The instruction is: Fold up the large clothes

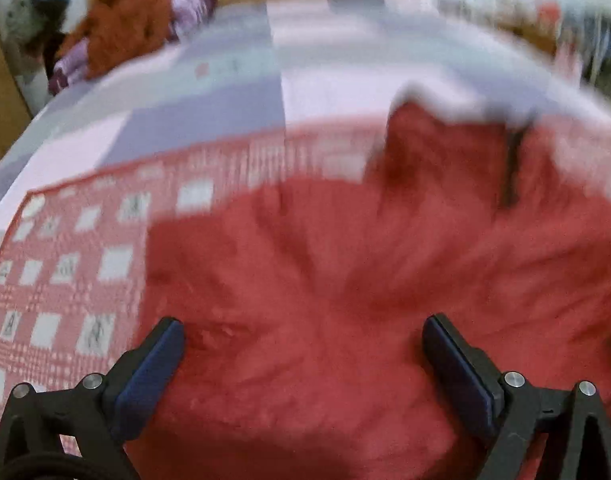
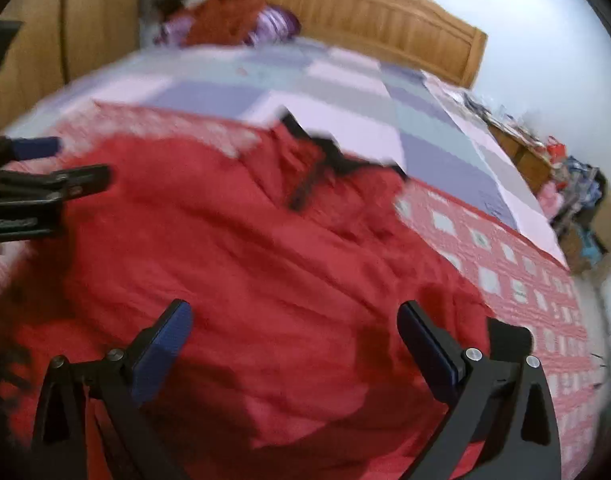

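Note:
A large red garment point(image 1: 325, 280) with a dark collar and zip point(image 1: 511, 160) lies crumpled on a bed. It also fills the right wrist view point(image 2: 245, 260), its black collar point(image 2: 333, 156) toward the headboard. My left gripper point(image 1: 303, 326) hovers just above its near part, open and empty. My right gripper point(image 2: 295, 314) is open and empty above the garment's near right part. The left gripper point(image 2: 71, 164) also shows at the left edge of the right wrist view. Both views are motion-blurred.
A red-and-white checked blanket point(image 1: 65, 264) lies under the garment over a pastel patchwork cover point(image 2: 345, 92). An orange and purple clothes pile point(image 1: 125, 28) sits by the wooden headboard point(image 2: 385, 12). Cluttered shelves point(image 2: 565, 184) stand beyond the bed's right side.

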Available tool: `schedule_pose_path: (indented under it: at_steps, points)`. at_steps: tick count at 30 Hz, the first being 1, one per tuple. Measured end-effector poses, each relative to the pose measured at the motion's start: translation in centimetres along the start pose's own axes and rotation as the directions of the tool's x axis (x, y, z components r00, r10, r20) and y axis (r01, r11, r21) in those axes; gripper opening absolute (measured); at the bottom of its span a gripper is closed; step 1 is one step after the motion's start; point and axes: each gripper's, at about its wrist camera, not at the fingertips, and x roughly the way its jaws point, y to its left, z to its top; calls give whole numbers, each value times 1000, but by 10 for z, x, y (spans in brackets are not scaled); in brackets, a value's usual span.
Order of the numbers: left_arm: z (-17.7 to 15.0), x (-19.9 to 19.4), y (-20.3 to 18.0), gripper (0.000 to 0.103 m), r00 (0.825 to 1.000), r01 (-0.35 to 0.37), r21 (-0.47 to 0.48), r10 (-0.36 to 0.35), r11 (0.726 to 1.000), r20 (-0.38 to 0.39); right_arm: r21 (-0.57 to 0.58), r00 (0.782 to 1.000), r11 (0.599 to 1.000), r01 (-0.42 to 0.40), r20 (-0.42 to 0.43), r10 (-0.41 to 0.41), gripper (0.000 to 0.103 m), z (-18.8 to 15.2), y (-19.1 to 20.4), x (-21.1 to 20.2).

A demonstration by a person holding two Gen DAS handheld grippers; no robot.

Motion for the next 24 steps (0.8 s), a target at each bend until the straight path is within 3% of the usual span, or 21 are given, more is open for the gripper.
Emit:
schedule_pose_path:
  at_steps: [1,2,3,4,5,7,10,14,16,18,20,21,24]
  points:
    - [-6,5,0,100,1000,15,17,-16,1000,14,31,999,999,25,-29,-24,95,-8,-21,7]
    - [-9,5,3,101,999,18,16,-18,1000,40,71,1000,997,-4,-30,6,87,-16,-40,6]
    - [-10,5,5,101,999,20,13,-20,1000,45,107,998,993,-43,-33,46,61,-25,-60,6]
    - [-9,4,7,101,999,28,6,-28,1000,43,128,998,991,-29,-49,36,45,-34,-77,8]
    - [-7,2,8,101,998,47,-2,-47,999,46,161,998,986,-32,-49,41,44,-42,-93,7]
    - [-7,-9,12,101,994,82,-11,-81,997,77,273,995,959,-78,-36,91,54,-58,-124,7]
    - [-11,-27,28,101,989,100,-61,-92,993,113,344,991,932,-115,-23,131,55,-65,-135,9]
    - [-23,-40,69,101,993,49,-196,-26,979,119,340,993,934,-106,-12,116,57,-67,-129,-6]
    - [-37,-29,79,103,997,3,-190,11,982,73,317,994,943,-101,5,105,62,-67,-126,-18]
    - [-45,-22,87,103,999,27,-217,-18,976,41,304,998,950,-66,2,69,72,-77,-128,-18]
    - [-40,-30,84,103,998,-20,-193,31,981,54,396,993,914,-86,-45,113,74,-92,-145,-9]
    - [-37,-35,83,103,996,-41,-182,53,982,65,429,994,901,-61,-58,95,74,-95,-151,-12]
    - [-37,-58,83,102,991,-63,-190,84,980,106,411,998,911,-18,-40,38,74,-97,-152,-35]
